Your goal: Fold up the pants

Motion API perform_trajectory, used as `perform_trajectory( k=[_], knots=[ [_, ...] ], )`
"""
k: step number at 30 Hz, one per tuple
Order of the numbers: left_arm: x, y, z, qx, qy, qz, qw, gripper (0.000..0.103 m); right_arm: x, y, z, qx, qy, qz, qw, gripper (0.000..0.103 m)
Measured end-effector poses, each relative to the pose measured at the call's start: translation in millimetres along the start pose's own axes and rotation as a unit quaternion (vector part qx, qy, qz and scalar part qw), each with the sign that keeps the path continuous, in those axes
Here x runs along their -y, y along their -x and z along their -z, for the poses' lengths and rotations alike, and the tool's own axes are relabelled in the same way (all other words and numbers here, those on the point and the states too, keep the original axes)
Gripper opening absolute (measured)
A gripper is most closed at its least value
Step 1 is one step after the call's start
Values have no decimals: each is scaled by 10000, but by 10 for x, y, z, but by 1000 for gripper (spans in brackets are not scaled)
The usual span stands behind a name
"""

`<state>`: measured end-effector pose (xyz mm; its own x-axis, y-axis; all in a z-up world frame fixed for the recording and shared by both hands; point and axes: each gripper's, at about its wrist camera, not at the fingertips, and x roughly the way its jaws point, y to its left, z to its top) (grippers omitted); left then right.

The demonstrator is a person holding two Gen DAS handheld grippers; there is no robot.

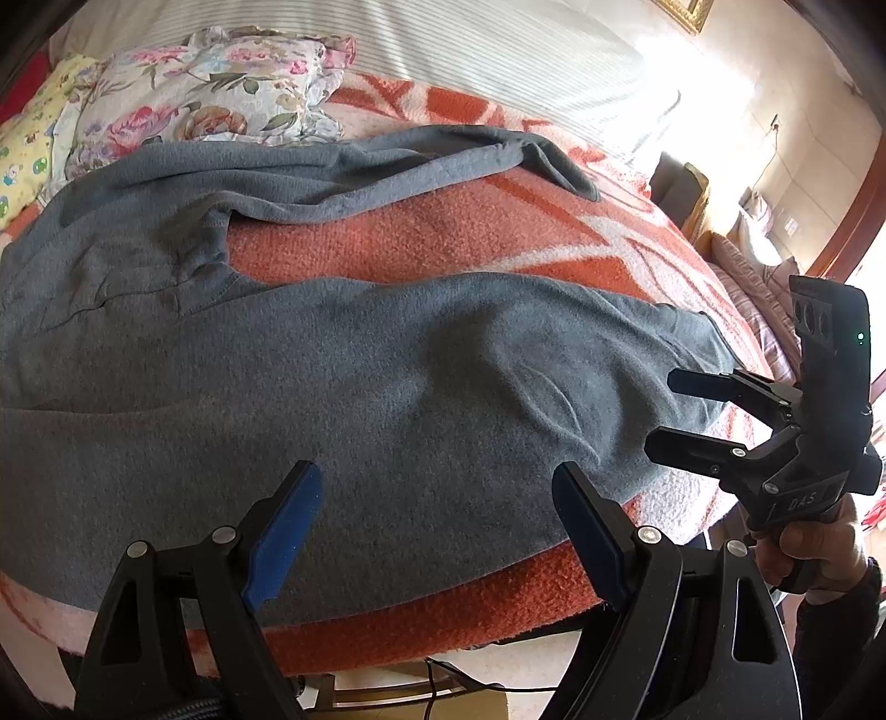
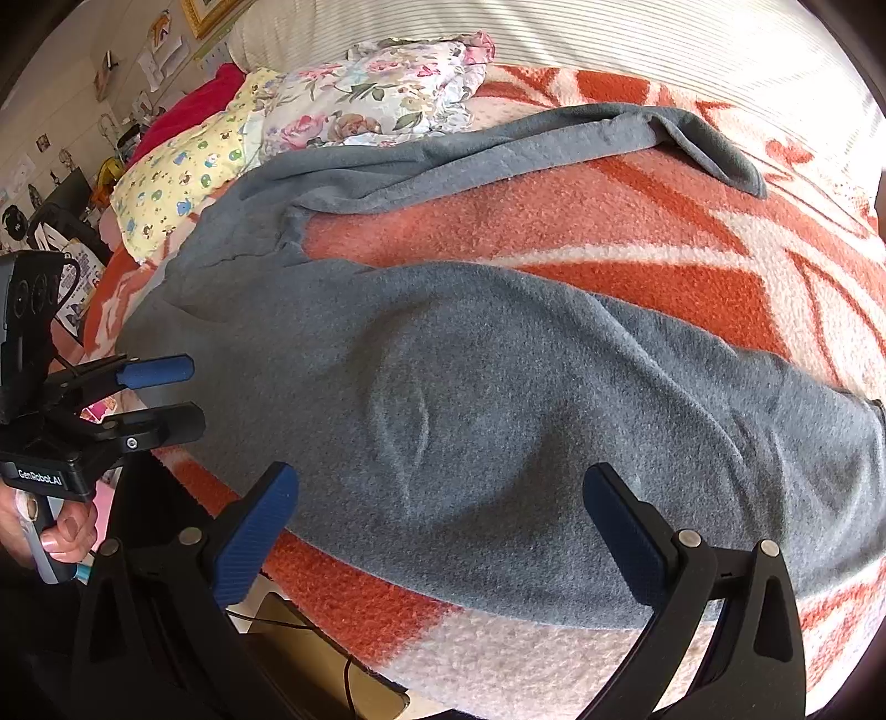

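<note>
Grey fleece pants [image 1: 332, 354] lie spread on an orange and white blanket [image 1: 443, 232], waist at the left, legs parted toward the right. The far leg [image 1: 354, 160] is narrow and its end is folded over. My left gripper [image 1: 437, 482] is open and empty over the near leg, close to the bed's front edge. My right gripper [image 1: 664, 412] is open and empty at the near leg's cuff end. In the right wrist view the pants [image 2: 498, 387] lie under my open right gripper [image 2: 443, 487]; the left gripper [image 2: 188, 396] hovers open at the waist side.
A floral pillow [image 1: 210, 94] and a yellow printed pillow [image 1: 27, 138] lie behind the waist. A striped white sheet [image 1: 498, 50] covers the far side. The bed's front edge [image 1: 443, 626] is just below my fingers. Furniture stands at the right [image 1: 686, 188].
</note>
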<state>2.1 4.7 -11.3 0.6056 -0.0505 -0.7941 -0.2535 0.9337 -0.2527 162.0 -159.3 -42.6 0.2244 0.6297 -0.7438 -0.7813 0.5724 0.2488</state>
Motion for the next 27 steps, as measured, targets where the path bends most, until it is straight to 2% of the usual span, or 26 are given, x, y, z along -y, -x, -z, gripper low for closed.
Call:
perform_trajectory(
  k=[27],
  knots=[
    [-17,-160,-75,-187,3,106,9998,86,193,-48,-50,-31,-199,59,9998,103]
  ],
)
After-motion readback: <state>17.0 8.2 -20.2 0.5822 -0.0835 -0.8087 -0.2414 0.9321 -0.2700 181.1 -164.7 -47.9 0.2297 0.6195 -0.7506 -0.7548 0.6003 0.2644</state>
